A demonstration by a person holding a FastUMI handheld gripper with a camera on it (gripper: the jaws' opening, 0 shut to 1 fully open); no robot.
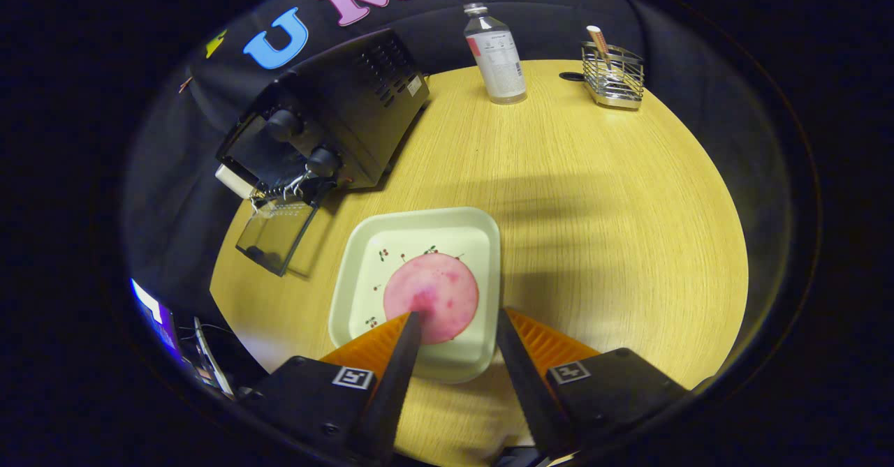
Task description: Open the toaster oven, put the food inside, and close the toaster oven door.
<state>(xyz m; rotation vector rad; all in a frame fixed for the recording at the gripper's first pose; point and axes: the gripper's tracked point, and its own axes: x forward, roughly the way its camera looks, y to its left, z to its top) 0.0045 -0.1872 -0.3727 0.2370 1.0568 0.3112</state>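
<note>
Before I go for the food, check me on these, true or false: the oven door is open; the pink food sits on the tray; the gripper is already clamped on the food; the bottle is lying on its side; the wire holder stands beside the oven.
1. The toaster oven door is open. True: the glass door hangs down in front of it.
2. The pink food sits on the tray. True.
3. The gripper is clamped on the food. False: its fingers are apart, above the near edge of the tray.
4. The bottle lies on its side. False: it stands upright.
5. The wire holder stands beside the oven. False: it is on the bottle's far side from the oven.
</note>
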